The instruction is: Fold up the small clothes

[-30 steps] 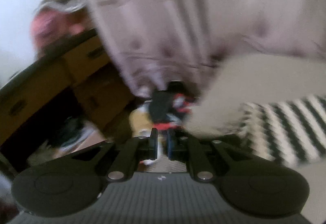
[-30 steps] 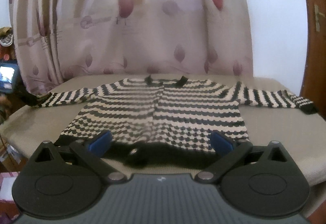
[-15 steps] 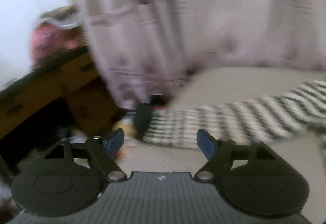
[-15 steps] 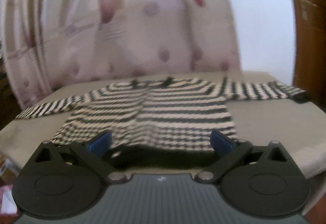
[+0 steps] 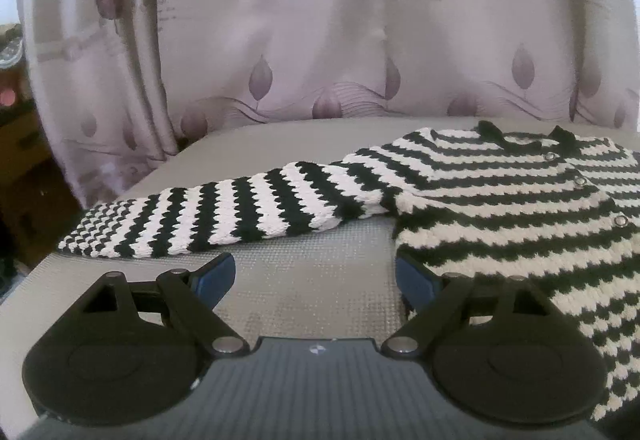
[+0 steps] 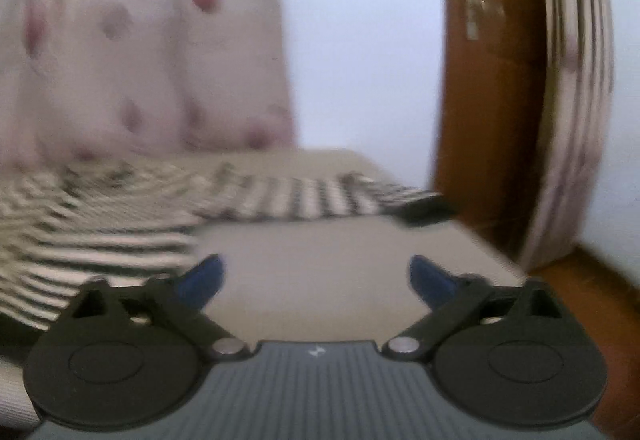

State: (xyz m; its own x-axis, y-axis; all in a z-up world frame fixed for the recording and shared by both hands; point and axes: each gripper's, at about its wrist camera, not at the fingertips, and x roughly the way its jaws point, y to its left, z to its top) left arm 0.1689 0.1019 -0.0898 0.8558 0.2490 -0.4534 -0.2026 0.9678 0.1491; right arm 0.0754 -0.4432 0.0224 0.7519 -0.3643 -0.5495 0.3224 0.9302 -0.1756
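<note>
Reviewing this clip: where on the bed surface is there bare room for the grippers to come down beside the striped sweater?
Bare cover lies between the left sleeve and the near edge, ahead of the open left gripper. On the other side, a bare patch borders the right sleeve and its dark cuff, ahead of the open right gripper. The sweater body crowds the middle.

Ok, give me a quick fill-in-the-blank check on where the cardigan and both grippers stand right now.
1. The striped cardigan lies spread flat with its sleeves stretched ____.
2. The left gripper has just been opening; between its jaws there is ____ but bare grey cover.
3. The right gripper, jaws apart, points toward the sleeve's ____ cuff.
4. Behind the cardigan hangs a ____ with leaf prints.

Missing words: out; nothing; black; curtain
</note>
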